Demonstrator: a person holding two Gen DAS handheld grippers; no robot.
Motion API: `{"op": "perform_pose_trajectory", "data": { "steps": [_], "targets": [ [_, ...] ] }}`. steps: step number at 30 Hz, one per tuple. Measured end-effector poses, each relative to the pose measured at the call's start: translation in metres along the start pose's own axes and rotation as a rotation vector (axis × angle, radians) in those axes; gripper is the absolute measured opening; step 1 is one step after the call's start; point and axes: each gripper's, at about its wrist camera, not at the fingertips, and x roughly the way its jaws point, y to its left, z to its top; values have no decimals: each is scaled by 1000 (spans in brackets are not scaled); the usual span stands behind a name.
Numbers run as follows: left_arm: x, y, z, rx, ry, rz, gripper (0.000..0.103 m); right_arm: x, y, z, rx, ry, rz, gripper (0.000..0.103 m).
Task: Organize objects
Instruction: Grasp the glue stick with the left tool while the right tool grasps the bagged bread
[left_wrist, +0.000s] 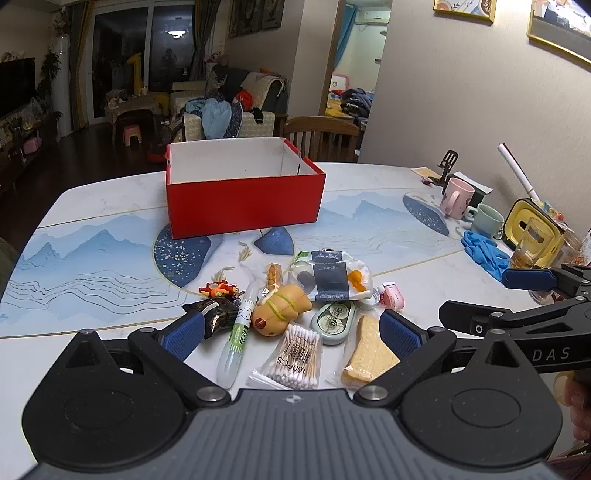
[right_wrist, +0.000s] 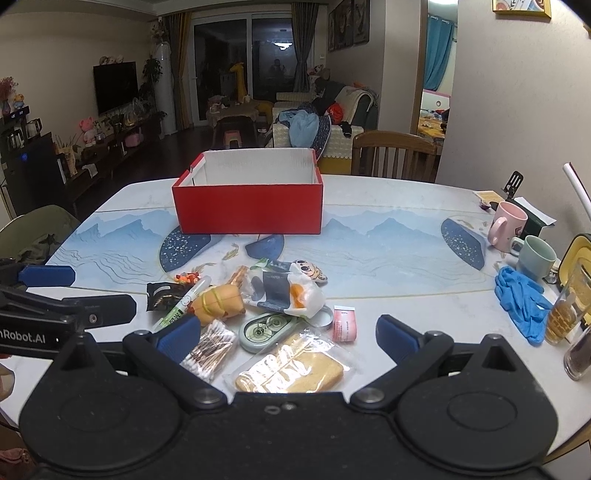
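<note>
An empty red box (left_wrist: 242, 201) (right_wrist: 249, 208) with a white inside stands at the middle of the table. In front of it lies a pile of small items: a bag of cotton swabs (left_wrist: 295, 356) (right_wrist: 210, 349), a wrapped yellow sponge (left_wrist: 369, 349) (right_wrist: 291, 371), a green tape dispenser (left_wrist: 332, 321) (right_wrist: 266, 330), a tan plush toy (left_wrist: 280, 308) (right_wrist: 218, 302), a white-green tube (left_wrist: 238, 334) and a tissue pack in a plastic bag (left_wrist: 330, 277) (right_wrist: 286, 290). My left gripper (left_wrist: 291, 334) stands open over the pile, holding nothing. My right gripper (right_wrist: 288, 336) is open too, just above the sponge and dispenser.
Along the right side of the table stand a pink mug (right_wrist: 506, 227), a green mug (right_wrist: 535, 256), blue gloves (right_wrist: 522, 302), a yellow container (left_wrist: 532, 229) and glasses (right_wrist: 563, 315). A wooden chair (right_wrist: 393, 153) stands behind the table.
</note>
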Motion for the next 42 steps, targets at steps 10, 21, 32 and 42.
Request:
{"op": "perform_pose_trajectory", "data": {
  "steps": [10,21,32,42],
  "targets": [
    [34,10,5,-10,24,30,101,44,-21,7,6,44,-34,101],
    [87,22,-25,35,109,113,101,108,-28,-17,16,192,-49,99],
    [127,43,-36,11,185,178,100,145,-19,-24,48,257,-80,102],
    [145,44,-39,18,226,184,91,163,-14,-32,33,283,-134,103]
  ]
}}
